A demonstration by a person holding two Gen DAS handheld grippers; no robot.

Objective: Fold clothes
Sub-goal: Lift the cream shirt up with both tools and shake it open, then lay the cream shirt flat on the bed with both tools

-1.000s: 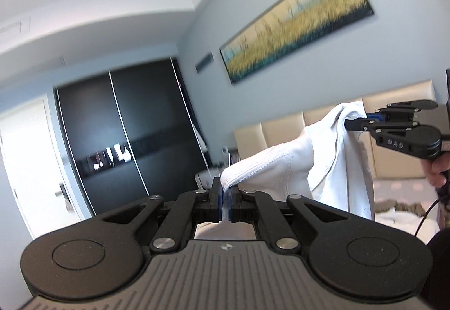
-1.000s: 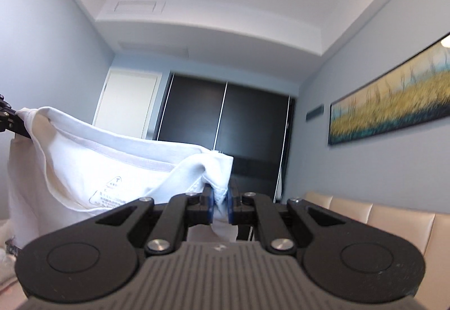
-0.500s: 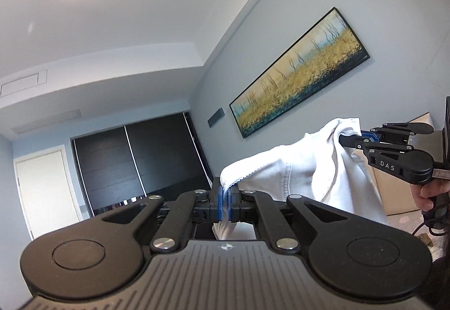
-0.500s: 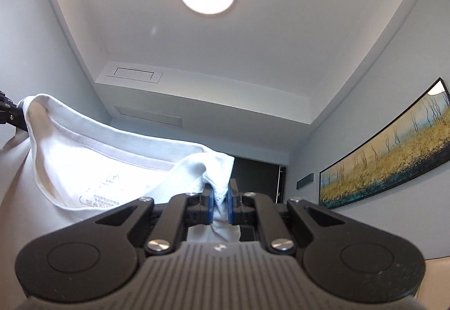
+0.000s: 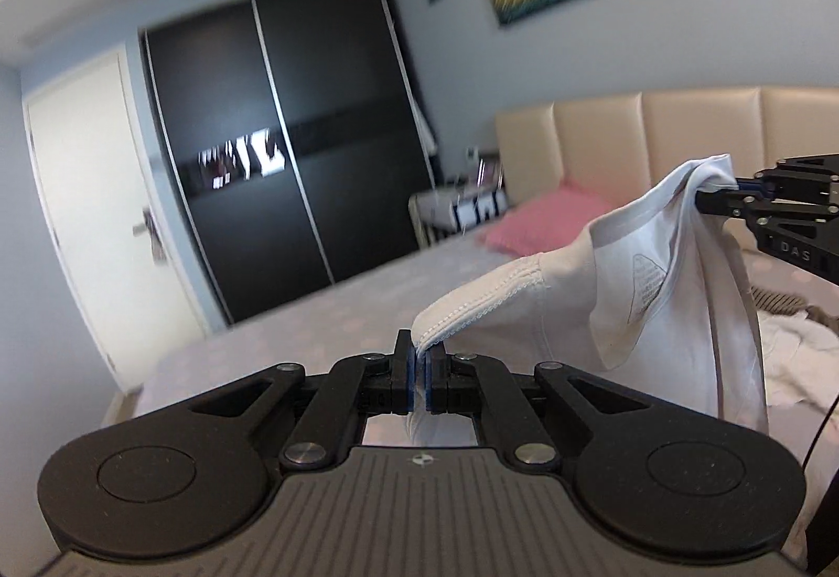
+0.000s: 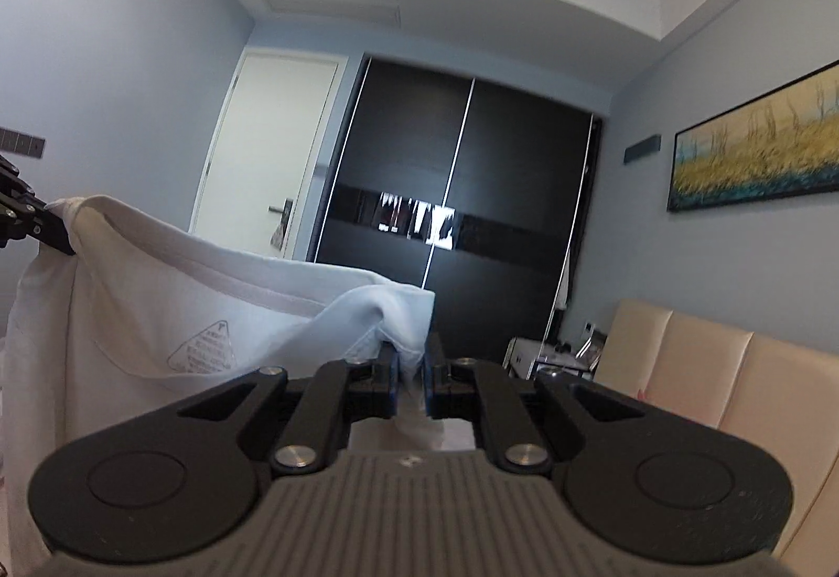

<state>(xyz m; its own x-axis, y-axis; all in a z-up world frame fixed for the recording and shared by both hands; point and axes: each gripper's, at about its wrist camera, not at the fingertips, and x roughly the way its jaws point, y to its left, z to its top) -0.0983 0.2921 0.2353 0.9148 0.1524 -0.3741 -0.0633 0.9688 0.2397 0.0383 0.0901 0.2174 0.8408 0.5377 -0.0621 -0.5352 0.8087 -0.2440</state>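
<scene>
Both the left gripper (image 5: pixel 418 380) and right gripper (image 6: pixel 411 380) are pinched tight on the white T-shirt (image 5: pixel 655 294), hanging between them above the bed (image 5: pixel 335 315).

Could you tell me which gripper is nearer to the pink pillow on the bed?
Probably the right. In the left wrist view, the right gripper holds the white shirt just beside the pink pillow, while the left gripper sits further back.

White T-shirt (image 5: pixel 655 315), held aloft above the bed, stretched between two pinched points at its shoulders; collar sags between them, printed label visible inside the neck, body hanging down.
</scene>
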